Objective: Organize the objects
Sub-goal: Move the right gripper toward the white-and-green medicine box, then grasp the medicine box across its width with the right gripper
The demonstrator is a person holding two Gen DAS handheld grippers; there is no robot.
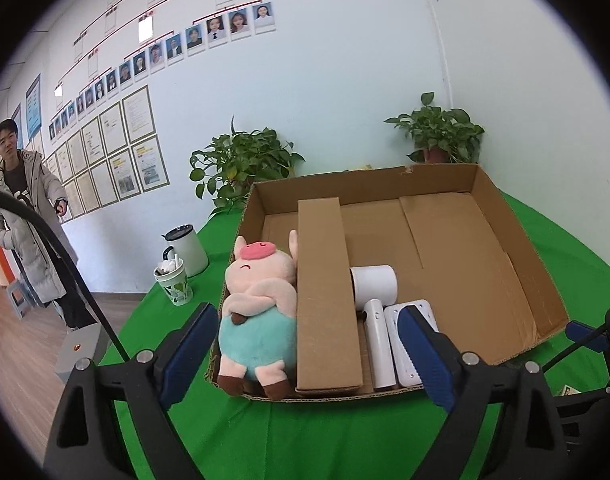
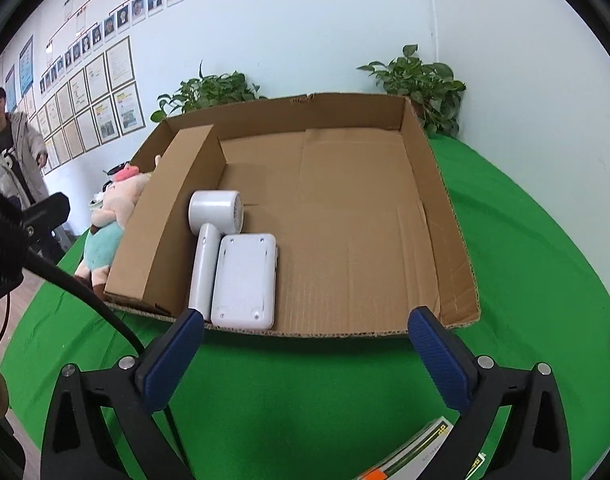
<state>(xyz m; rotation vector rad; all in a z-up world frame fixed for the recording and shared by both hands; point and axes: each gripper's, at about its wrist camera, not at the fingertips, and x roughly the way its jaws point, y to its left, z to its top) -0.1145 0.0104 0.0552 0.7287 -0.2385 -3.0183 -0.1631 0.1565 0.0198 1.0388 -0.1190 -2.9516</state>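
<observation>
An open cardboard box (image 1: 517, 248) (image 2: 445, 216) lies on the green table. At its left end lies a plush pig (image 1: 257, 304) (image 2: 109, 220), then a long brown carton (image 1: 325, 296) (image 2: 165, 216), a white hair dryer (image 1: 375, 304) (image 2: 209, 232) and a flat white device (image 1: 409, 344) (image 2: 245, 280). The box's right half is bare. My left gripper (image 1: 305, 344) is open and empty, just before the box's near wall. My right gripper (image 2: 309, 348) is open and empty, in front of the box. A printed packet (image 2: 417, 452) lies below the right gripper.
A white jug (image 1: 185, 248) and a green cup (image 1: 175, 284) stand left of the box. Two potted plants (image 1: 241, 160) (image 1: 437, 132) stand behind it against the wall. A person (image 1: 21, 208) stands at far left. The right gripper shows at the left view's right edge (image 1: 593, 332).
</observation>
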